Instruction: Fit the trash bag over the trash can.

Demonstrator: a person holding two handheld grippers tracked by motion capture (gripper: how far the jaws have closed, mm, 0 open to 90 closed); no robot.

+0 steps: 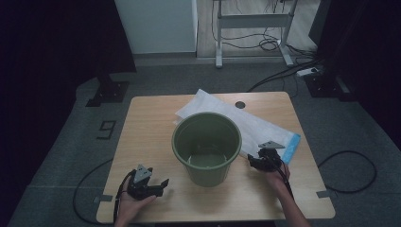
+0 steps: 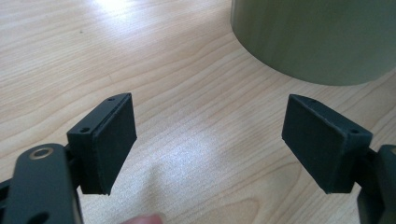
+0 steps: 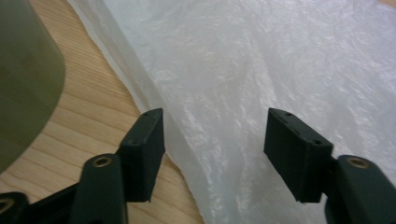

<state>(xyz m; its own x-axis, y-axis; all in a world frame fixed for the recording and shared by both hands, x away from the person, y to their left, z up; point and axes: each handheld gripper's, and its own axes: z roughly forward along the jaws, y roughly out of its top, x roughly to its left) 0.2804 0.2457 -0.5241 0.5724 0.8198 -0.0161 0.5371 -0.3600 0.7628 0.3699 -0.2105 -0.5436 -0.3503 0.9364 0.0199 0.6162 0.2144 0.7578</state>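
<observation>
We have the right gripper (image 1: 263, 158) at the near right of the desk (image 1: 142, 142), hovering over the near edge of the white plastic bag (image 1: 246, 123), which lies flat on the desk behind and to the right of the green bin (image 1: 206, 146). In the right gripper view the jaws are spread with the bag's edge (image 3: 261, 84) lying between and under them, pads not pressing yet. The left gripper (image 1: 150, 185) sits at the near left, just off the bin, and in the left gripper view its jaws are spread wide over bare wood with nothing between them, the bin wall (image 2: 317, 42) at the far right. We judge the bag thin, light, soft and slippery: it will crumple and slide rather than lift as a sheet, so we take it at the folded near edge where layers stack, pinching fully. The blue strip (image 1: 293, 146) at its right end looks like a firmer band, also a fair hold. The bin looks like stiff light plastic, empty, and may skate if nudged. No brand or label is readable on bag or bin; a "9" (image 1: 108, 128) is marked on the floor to the left of the desk.
</observation>
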